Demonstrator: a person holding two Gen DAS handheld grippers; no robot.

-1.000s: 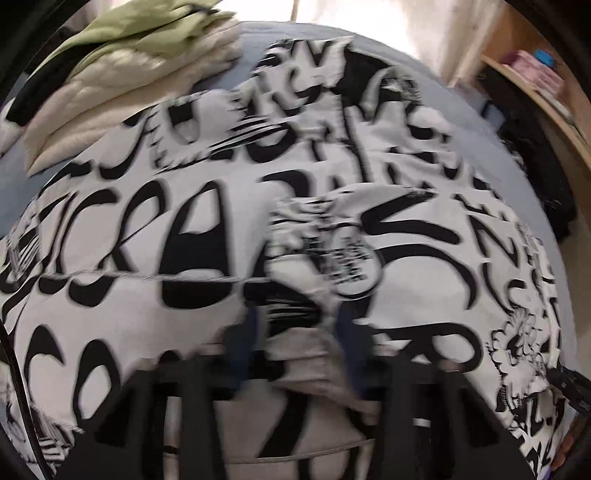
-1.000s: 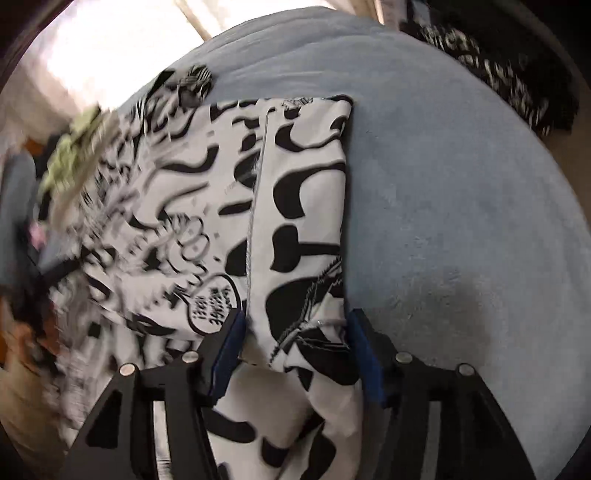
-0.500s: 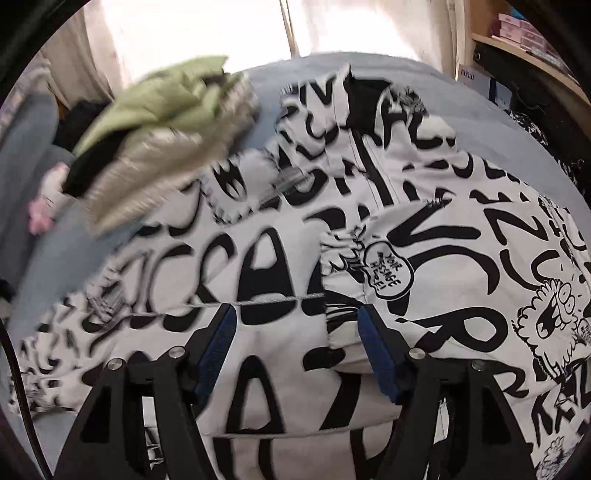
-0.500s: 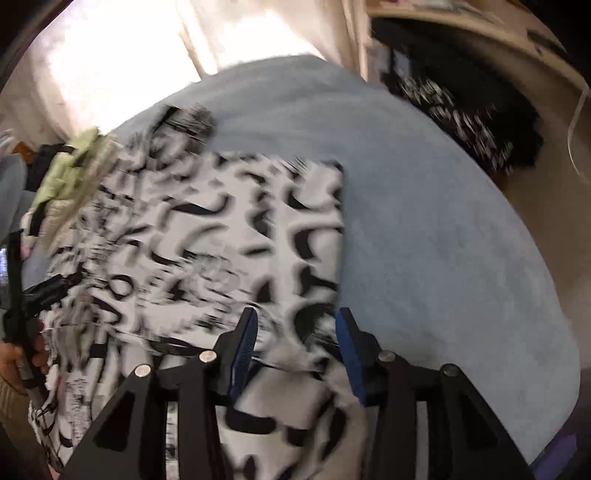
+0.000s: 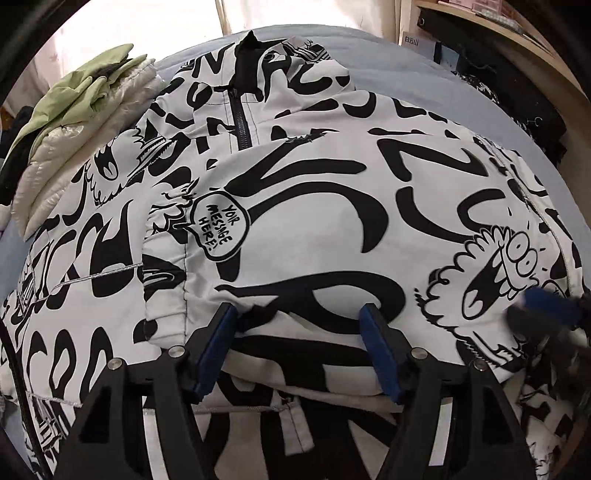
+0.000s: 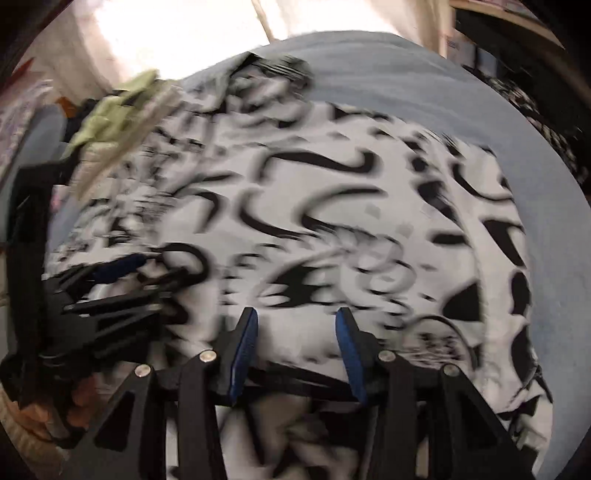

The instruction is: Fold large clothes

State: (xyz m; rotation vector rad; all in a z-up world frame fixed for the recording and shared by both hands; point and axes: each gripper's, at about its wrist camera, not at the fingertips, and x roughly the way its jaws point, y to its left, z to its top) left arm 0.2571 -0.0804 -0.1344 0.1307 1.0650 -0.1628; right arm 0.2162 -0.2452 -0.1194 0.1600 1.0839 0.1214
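A white jacket (image 5: 332, 206) with black graffiti print lies spread on the blue-grey bed (image 5: 413, 70), zip and collar at the far end. One sleeve is folded across its body, with the cuff (image 5: 166, 258) at the left. My left gripper (image 5: 299, 314) stands open over the near edge of that fold, and its pads do not press on the cloth. It shows as a blur in the right wrist view (image 6: 122, 266). My right gripper (image 6: 297, 321) hangs over the jacket (image 6: 332, 221) with cloth between its jaws. Blur hides whether the pads press. In the left wrist view it appears at the right edge (image 5: 546, 306).
A pile of green and cream padded clothes (image 5: 74, 122) lies at the jacket's far left. Dark clothes (image 5: 535, 110) and a wooden shelf (image 5: 517, 33) stand beyond the bed on the right. A hand (image 6: 77, 406) shows at the lower left of the right wrist view.
My left gripper opened, let go of the sleeve cuff and slid right along the fold. The right gripper swung left, so the jacket now fills its view instead of bare bed.
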